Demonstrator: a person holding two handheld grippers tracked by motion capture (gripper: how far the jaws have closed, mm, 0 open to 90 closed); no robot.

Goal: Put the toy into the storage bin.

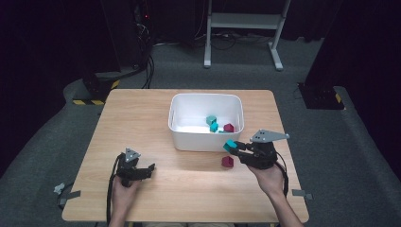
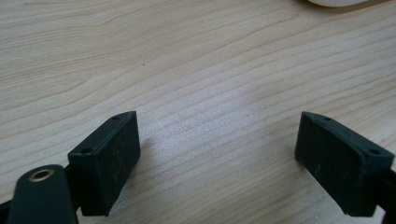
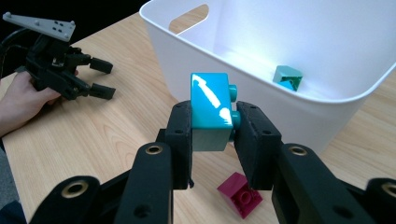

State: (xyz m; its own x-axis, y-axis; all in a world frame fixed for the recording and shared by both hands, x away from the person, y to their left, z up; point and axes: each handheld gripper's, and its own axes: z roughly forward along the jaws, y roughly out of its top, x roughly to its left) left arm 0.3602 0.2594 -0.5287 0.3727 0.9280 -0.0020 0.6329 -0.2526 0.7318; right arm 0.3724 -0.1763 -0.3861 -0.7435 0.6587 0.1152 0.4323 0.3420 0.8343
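My right gripper (image 1: 235, 147) (image 3: 212, 133) is shut on a teal brick (image 3: 210, 109) (image 1: 230, 145) and holds it above the table, just outside the near right corner of the white bin (image 1: 189, 139) (image 3: 196, 60). Below it a magenta brick (image 1: 227, 161) (image 3: 240, 193) lies on the table. Inside the bin lie two teal bricks (image 1: 211, 120) (image 3: 287, 77) and a magenta one (image 1: 229, 127). My left gripper (image 1: 150, 169) (image 2: 219, 154) rests on the table at the near left, open, with bare wood between its fingers (image 2: 109, 158).
The wooden table (image 1: 142, 113) carries the bin at its middle back. A grey floor surrounds it, with a white metal stand (image 1: 243, 21) and dark cabinets behind. Tape marks sit at the near corners.
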